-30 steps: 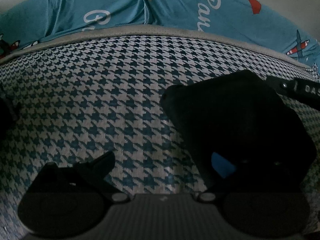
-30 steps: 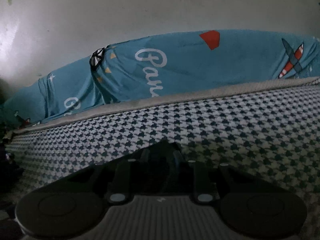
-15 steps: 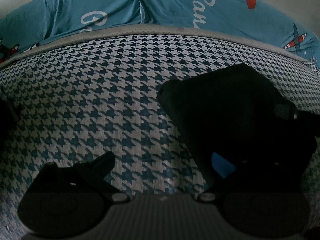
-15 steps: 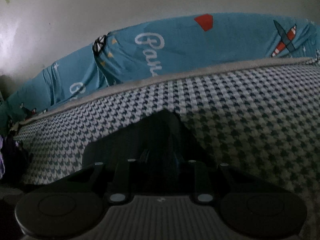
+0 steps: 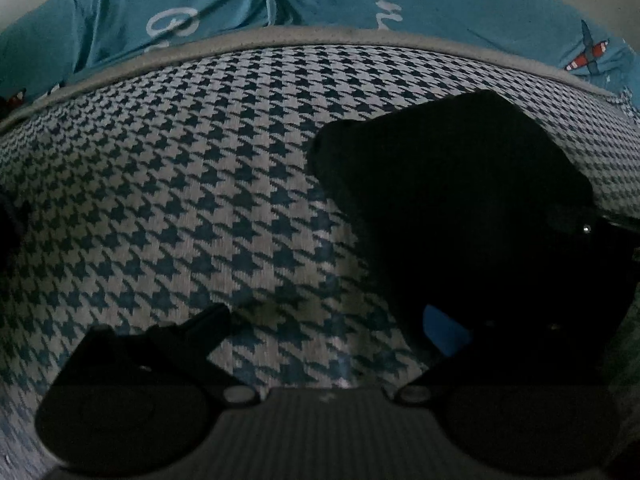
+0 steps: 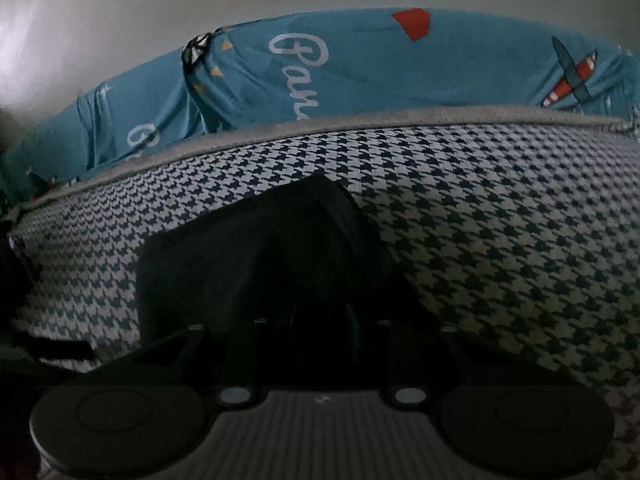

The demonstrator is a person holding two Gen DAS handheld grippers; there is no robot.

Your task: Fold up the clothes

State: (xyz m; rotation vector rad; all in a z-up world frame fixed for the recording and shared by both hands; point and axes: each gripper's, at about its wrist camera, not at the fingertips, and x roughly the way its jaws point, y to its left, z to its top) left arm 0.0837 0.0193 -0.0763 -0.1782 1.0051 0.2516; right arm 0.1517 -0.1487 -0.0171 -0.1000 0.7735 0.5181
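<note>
I'm holding the black garment, a compact dark bundle on the houndstooth bed cover, with right gripper jaws clamped on its near edge, left gripper jaws spread, probably mid-fold.

Left black two-finger gripper is sitting low with jaws spread wide, left finger bare, right finger with blue pad partly hidden in darkness. Right black two-finger gripper is pointing forward, fingers close together, exact closure unclear.
</note>
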